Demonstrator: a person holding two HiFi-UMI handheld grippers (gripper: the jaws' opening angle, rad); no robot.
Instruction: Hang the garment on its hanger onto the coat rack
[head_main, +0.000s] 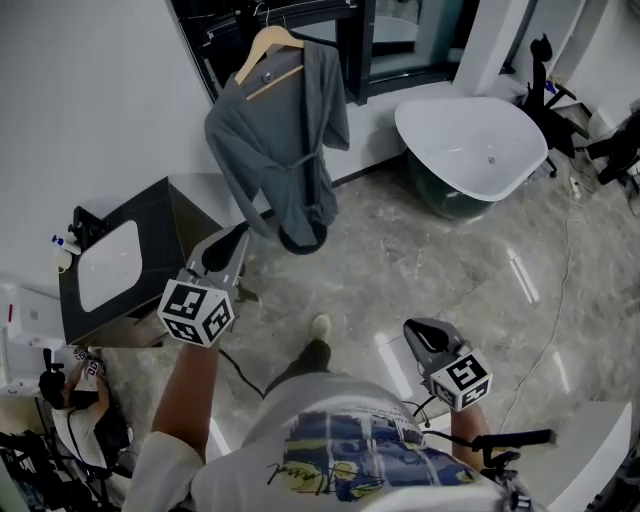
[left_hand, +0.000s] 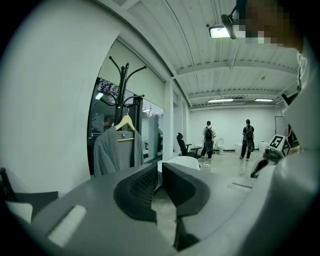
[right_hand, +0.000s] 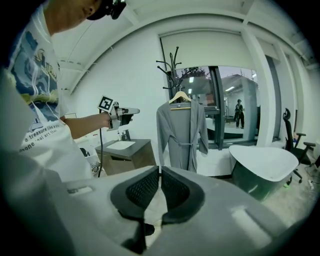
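Observation:
A grey robe hangs on a wooden hanger whose hook rests on the black coat rack by the dark window. My left gripper is raised just below and left of the robe's hem, not touching it. In the left gripper view its jaws stand together with nothing between them, and the robe is off to the left. My right gripper hangs low at my side, shut and empty. The right gripper view shows the robe and the rack straight ahead.
A dark vanity with a white basin stands to the left of the rack. A white bathtub sits at the right. An office chair is behind it. Two people stand far down the room. A cable lies on the floor.

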